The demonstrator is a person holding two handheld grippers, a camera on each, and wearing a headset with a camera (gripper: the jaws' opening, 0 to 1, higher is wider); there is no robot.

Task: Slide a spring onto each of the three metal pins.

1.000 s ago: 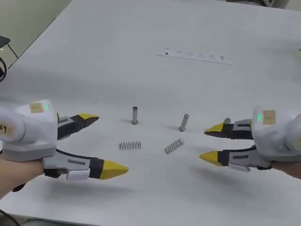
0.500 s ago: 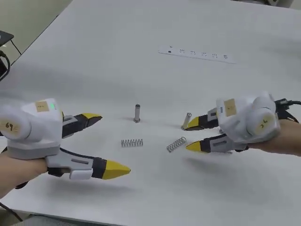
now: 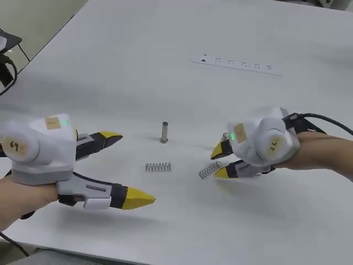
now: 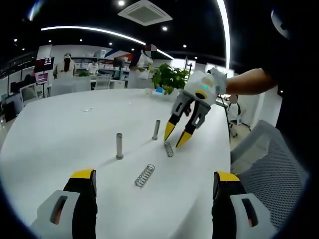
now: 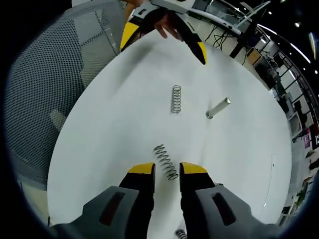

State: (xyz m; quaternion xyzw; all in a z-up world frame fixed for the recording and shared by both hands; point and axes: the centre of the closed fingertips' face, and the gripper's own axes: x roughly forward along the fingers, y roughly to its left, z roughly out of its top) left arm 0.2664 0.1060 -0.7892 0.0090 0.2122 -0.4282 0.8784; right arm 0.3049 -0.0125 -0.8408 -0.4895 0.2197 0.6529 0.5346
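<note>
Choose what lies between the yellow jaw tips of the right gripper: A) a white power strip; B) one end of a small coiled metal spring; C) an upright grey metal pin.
B: the right gripper view shows one end of the small coiled metal spring between the tips of the right gripper.

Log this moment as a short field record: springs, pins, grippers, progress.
near spring: flat on the table, loose
far spring: flat on the table too
first pin: upright, bare
second pin: upright, bare
left gripper: open wide, empty
right gripper: open, jaws either side of the near spring's end
progress: no spring on a pin yet
</note>
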